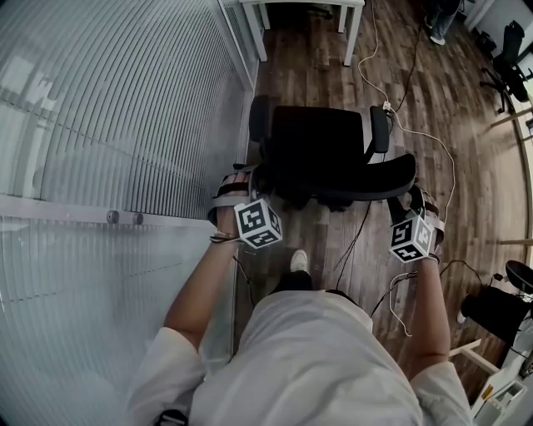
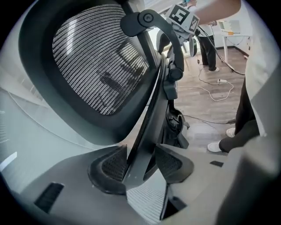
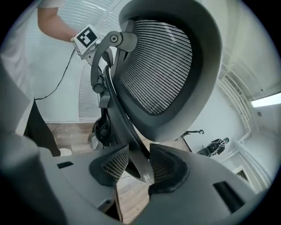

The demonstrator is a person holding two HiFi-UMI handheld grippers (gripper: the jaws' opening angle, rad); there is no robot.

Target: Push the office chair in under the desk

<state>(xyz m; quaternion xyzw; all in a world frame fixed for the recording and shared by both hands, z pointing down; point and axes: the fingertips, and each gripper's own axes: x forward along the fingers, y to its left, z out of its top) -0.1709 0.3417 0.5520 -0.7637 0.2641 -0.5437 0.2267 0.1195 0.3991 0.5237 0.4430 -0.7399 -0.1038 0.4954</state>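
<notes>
A black office chair (image 1: 329, 137) stands on the wood floor, its seat facing the white desk (image 1: 353, 33) at the far end. Its curved backrest (image 1: 358, 176) is nearest me. My left gripper (image 1: 250, 181) is at the backrest's left end and my right gripper (image 1: 414, 201) at its right end. In the left gripper view the pads of the left gripper (image 2: 140, 165) close on the dark rim of the mesh backrest (image 2: 96, 66). In the right gripper view the right gripper (image 3: 139, 165) clamps the opposite rim of the backrest (image 3: 162, 66) the same way.
A ribbed glass partition (image 1: 108, 133) runs close along the chair's left side. Cables and a white power strip (image 1: 387, 106) lie on the floor to the chair's right. Another dark chair (image 1: 510, 62) stands far right, and a person's legs (image 1: 437, 23) show near the desk.
</notes>
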